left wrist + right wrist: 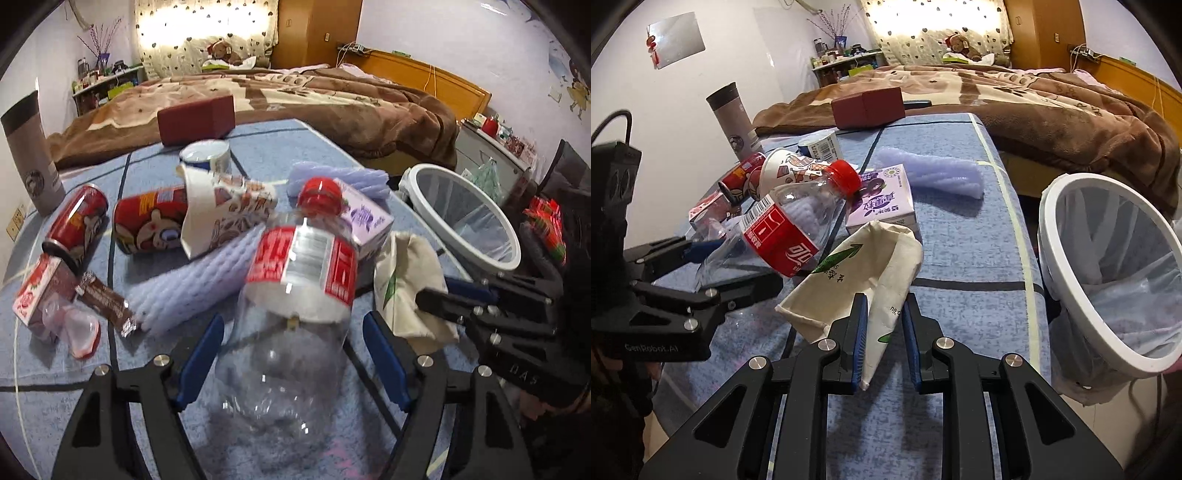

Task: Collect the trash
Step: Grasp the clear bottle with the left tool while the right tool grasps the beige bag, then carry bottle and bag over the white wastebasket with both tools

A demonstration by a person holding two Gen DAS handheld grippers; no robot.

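Gripping trash is the step in hand, on two fronts. The bottle [295, 288], clear with a red cap and red label, lies on the counter [960, 258] left of the bin [1108, 280], base toward the left hand-held gripper [293, 354]. That gripper's blue pads flank the bottle's lower body; whether they press on it I cannot tell, as the left pad seems just apart in the left wrist view. Just beside the bottle, nearer the bin, lies a crumpled paper bag [871, 273]. The right hand-held gripper [884, 339] is pinching the bag's near fold, jaws narrow with paper between them. The bin, white-rimmed with a clear liner, stands off the counter's edge, mouth tilted toward the counter. Farther from the bin than the bottle lie cans [147, 229], a paper cup [221, 210], cartons and foam netting [192, 280].

Next, I judge, the bag goes up and over the rim, then release; the left must close firmly, since the thin bottle may buckle or slip.
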